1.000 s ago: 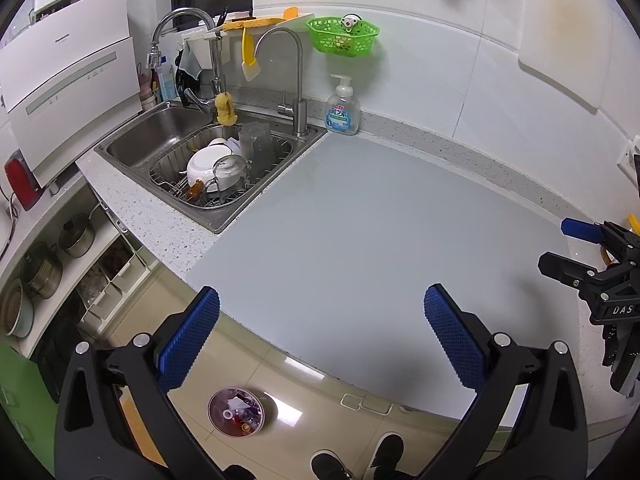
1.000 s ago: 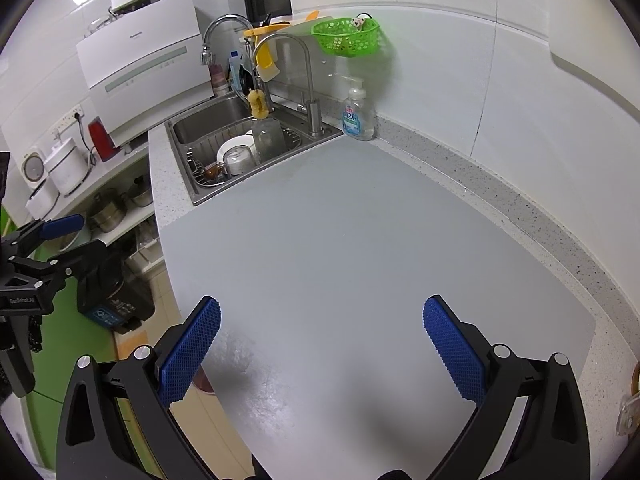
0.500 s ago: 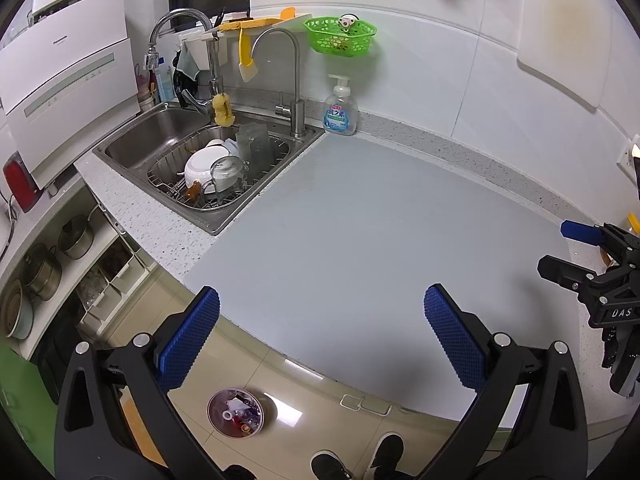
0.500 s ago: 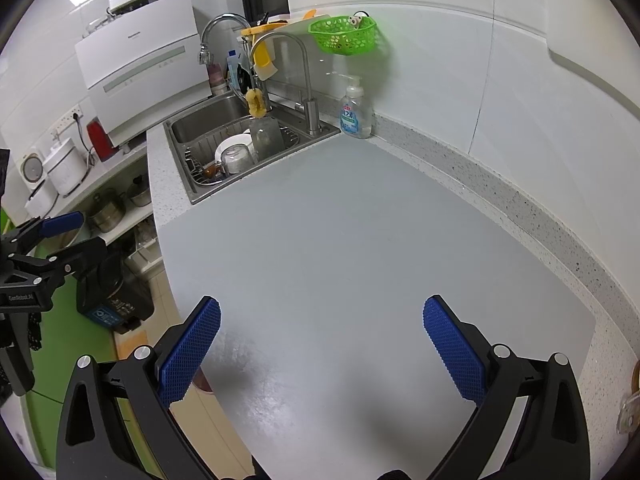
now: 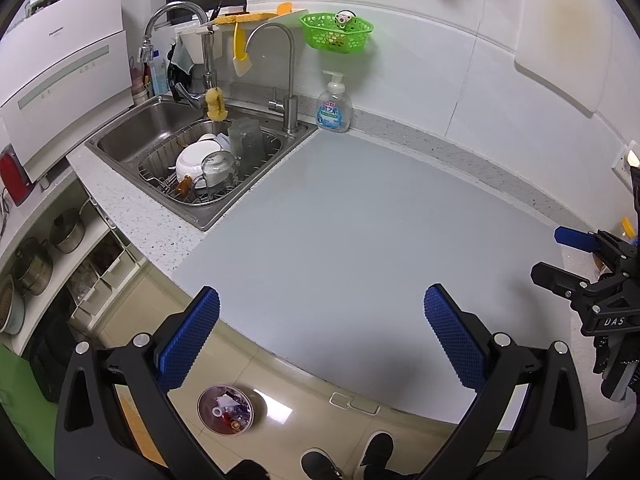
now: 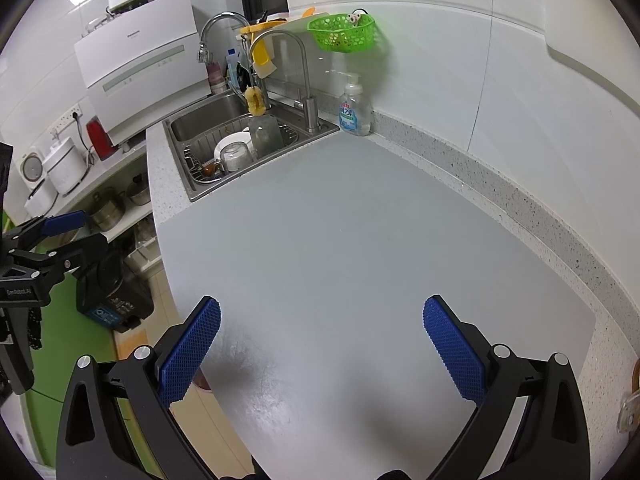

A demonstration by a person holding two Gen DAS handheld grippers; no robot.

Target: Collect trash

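Observation:
My left gripper (image 5: pixel 320 316) is open and empty, held above the front edge of a grey counter mat (image 5: pixel 360 216). My right gripper (image 6: pixel 320 320) is open and empty above the same mat (image 6: pixel 360 240). No trash shows on the mat. A round trash bin (image 5: pixel 226 406) with scraps inside stands on the floor below the counter edge. The right gripper also shows at the right edge of the left wrist view (image 5: pixel 560 256). The left gripper shows at the left edge of the right wrist view (image 6: pixel 68 236).
A steel sink (image 5: pixel 192 160) holds a rack of dishes at the back left. A soap bottle (image 5: pixel 334 106) stands by the wall, under a green basket (image 5: pixel 336 34). A dark bin (image 6: pixel 114 292) stands on the floor. Shelves with pots (image 5: pixel 36 256) are at the left.
Both views have shifted slightly; the sink and soap bottle sit a little further left in frame. Both grippers stay open and empty.

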